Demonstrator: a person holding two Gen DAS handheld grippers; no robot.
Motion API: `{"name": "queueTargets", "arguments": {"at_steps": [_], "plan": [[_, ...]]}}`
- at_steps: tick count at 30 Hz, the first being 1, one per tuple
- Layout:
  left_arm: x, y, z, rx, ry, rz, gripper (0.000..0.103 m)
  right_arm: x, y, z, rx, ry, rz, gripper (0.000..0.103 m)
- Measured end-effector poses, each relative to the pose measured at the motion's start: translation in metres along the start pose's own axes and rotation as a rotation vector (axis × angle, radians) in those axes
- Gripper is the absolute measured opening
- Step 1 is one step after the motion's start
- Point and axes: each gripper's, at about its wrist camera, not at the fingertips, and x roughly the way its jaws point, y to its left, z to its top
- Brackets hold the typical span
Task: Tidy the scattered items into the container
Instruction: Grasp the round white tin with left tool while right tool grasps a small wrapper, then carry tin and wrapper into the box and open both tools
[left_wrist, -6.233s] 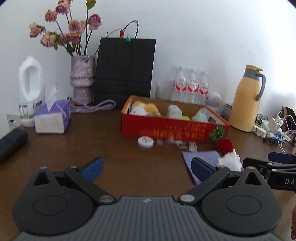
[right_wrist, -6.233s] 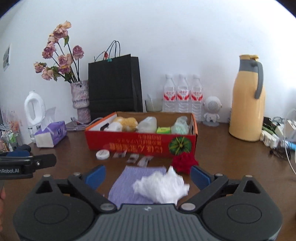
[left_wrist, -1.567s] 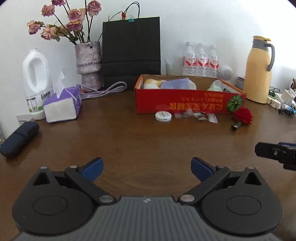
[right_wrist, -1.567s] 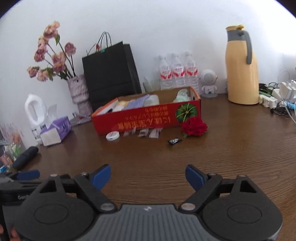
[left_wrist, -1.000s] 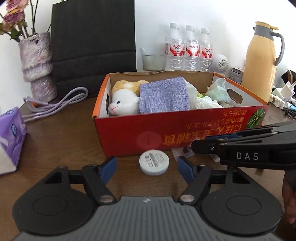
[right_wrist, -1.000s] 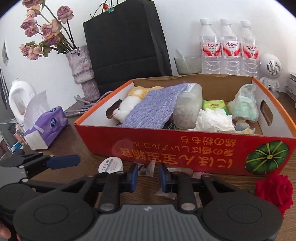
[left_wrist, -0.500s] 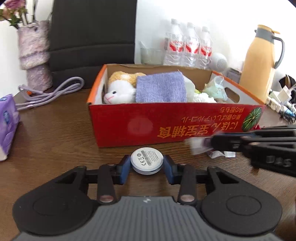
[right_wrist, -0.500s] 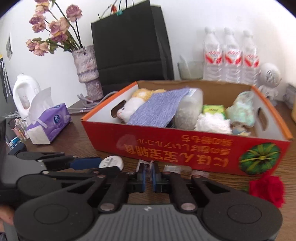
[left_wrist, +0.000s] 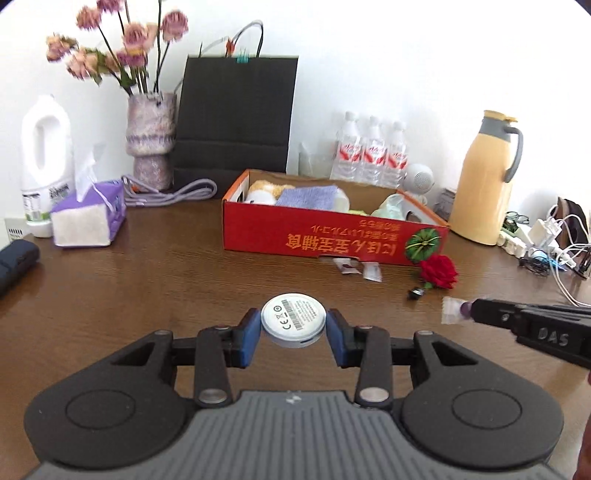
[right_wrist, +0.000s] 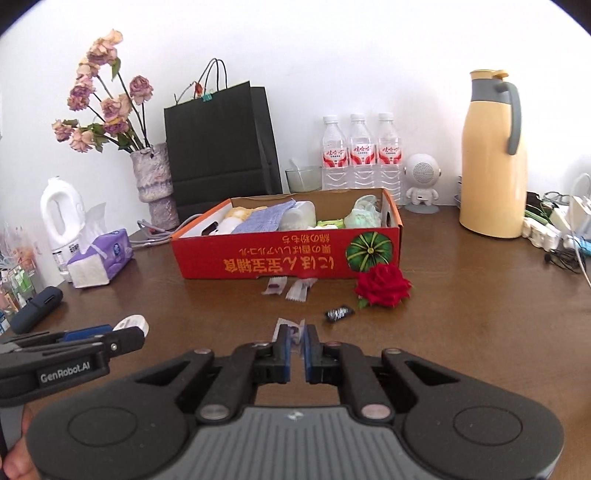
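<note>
The white round disc (left_wrist: 293, 319) is clamped between the left gripper (left_wrist: 293, 334) jaws, low in the middle of the frame. A small clear packet (right_wrist: 290, 330) is pinched by the right gripper (right_wrist: 296, 345). Both should be carried up over the red box (left_wrist: 317, 242), above the middle, and let go only once inside its walls.

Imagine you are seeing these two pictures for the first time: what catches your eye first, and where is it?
The left gripper in the foreground, clamped on a white disc, and the right gripper pinching a small clear sachet. Behind them, mid-table, a red box full of odds and ends, with a red rose lying at its right front corner. At the back right stands a tall yellow flask.
</note>
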Motion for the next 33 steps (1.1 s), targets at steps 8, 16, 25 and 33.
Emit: {"name": "queueTargets", "arguments": {"at_steps": [8,16,25,33], "plan": [[-0.068,-0.017,-0.014,0.050,-0.078,-0.004,0.039,-0.066,0.025,-0.012,-0.032,-0.138,-0.015,0.006],[-0.073,-0.018,-0.003,0.031,-0.113,-0.006,0.039,-0.085,0.022,-0.006,-0.028,-0.194,-0.045,0.006],[0.003,-0.020,0.108,0.060,-0.234,-0.024,0.039,-0.024,-0.003,0.097,-0.044,-0.273,-0.037,0.006],[0.114,-0.020,0.228,0.082,-0.072,-0.117,0.039,0.079,-0.029,0.211,-0.038,-0.130,0.013,0.006]]}}
